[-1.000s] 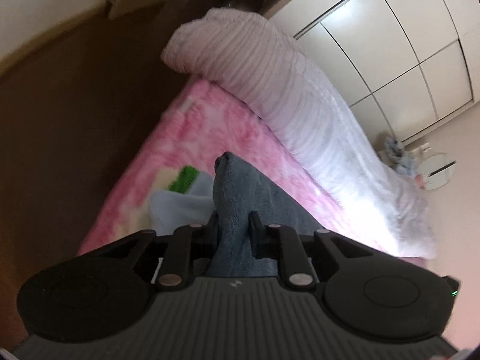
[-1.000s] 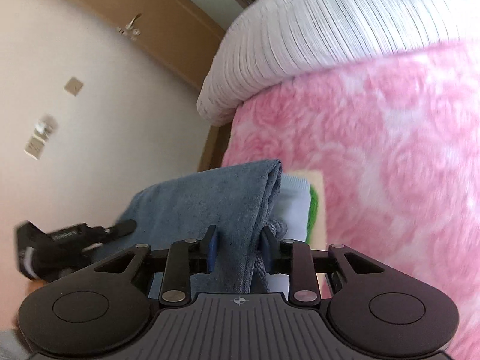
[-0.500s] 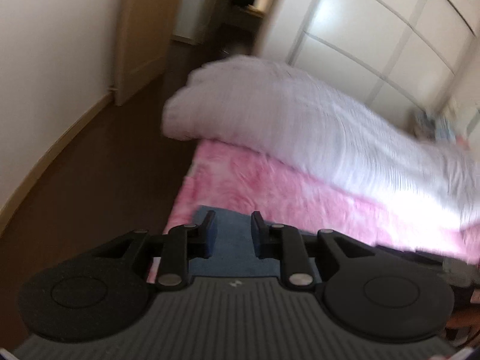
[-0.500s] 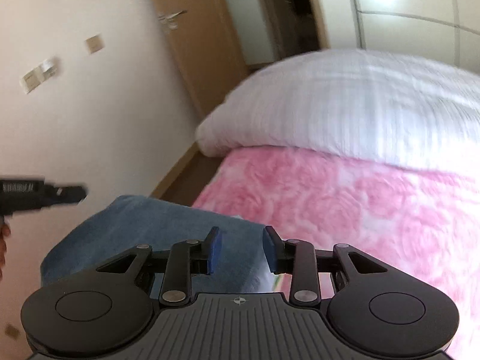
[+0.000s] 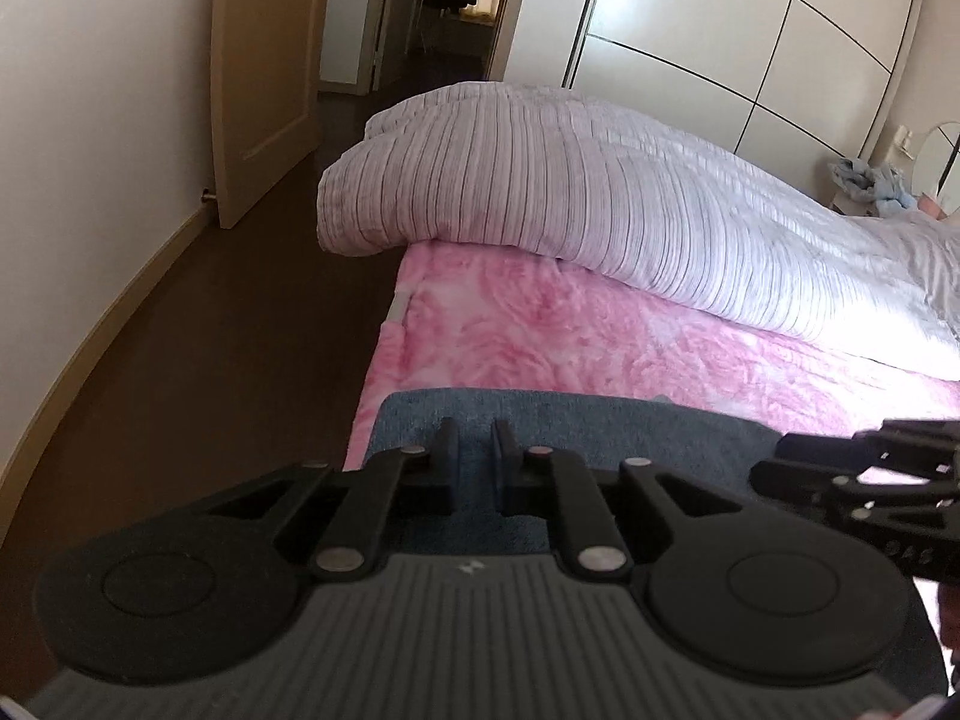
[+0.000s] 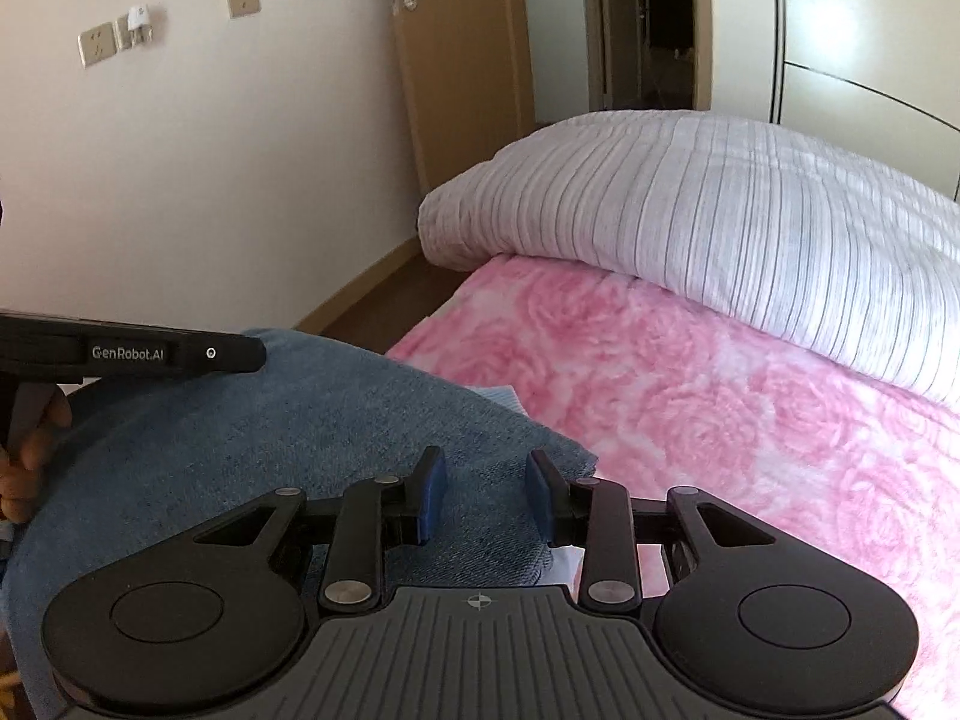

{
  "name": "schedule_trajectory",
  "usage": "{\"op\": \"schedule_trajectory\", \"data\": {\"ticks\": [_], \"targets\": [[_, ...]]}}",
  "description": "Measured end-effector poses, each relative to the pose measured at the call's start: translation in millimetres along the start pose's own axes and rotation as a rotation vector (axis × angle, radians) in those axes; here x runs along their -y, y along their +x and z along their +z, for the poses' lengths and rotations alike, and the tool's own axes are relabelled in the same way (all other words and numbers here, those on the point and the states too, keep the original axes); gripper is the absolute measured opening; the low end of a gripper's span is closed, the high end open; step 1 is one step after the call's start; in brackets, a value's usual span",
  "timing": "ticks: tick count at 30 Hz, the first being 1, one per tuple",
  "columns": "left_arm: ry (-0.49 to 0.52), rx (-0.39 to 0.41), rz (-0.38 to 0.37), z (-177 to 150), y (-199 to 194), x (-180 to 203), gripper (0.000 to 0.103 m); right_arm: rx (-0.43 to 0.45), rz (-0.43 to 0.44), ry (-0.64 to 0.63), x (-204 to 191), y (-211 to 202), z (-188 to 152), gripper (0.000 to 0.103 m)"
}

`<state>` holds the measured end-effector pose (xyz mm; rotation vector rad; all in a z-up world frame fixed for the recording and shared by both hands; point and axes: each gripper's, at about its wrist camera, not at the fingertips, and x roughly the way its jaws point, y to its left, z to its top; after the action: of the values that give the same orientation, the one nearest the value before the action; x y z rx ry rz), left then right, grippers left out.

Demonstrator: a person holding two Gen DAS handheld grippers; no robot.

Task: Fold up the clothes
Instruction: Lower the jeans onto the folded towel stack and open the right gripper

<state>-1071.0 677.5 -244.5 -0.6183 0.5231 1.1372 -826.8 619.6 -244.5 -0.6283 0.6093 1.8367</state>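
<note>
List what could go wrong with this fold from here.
1. The blue towel lies at the corner of the pink blanket; its overhanging side could drag it to the floor.
2. The light blue garment peeking out underneath may get dragged along.
3. The left gripper and right gripper sit close together and could bump.

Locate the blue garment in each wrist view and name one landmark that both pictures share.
Left wrist view: the blue garment lies low and central, spread on the pink blanket just beyond the fingertips.
Right wrist view: it fills the lower left, at the blanket's edge.
Shared landmark: the striped white duvet beyond the pink blanket.
</note>
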Motion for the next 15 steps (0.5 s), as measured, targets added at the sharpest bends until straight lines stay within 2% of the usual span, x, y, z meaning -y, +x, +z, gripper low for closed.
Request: {"op": "schedule_trajectory", "data": {"ticks": [4, 7, 10, 13, 15], "targets": [[0.024, 0.017, 0.058, -3, -37, 9, 0.01, 0.013, 0.059, 0.017, -1, -37, 7, 0.034], [-0.031, 0.007, 0.097, -20, -75, 11, 0.01, 0.015, 0.103, 0.027, -9, -70, 1, 0.034], [-0.1, 0.005, 0.106, -39, -111, 16, 0.01, 0.015, 0.12, -0.001, -25, -101, -16, 0.034], [-0.14, -0.021, 0.131, -61, -126, 24, 0.01, 0.024, 0.124, -0.032, -43, -122, -35, 0.034], [-0.161, -0.045, 0.16, -74, -123, 28, 0.011, -0.026, 0.121, -0.05, -54, -119, -47, 0.034]]}}
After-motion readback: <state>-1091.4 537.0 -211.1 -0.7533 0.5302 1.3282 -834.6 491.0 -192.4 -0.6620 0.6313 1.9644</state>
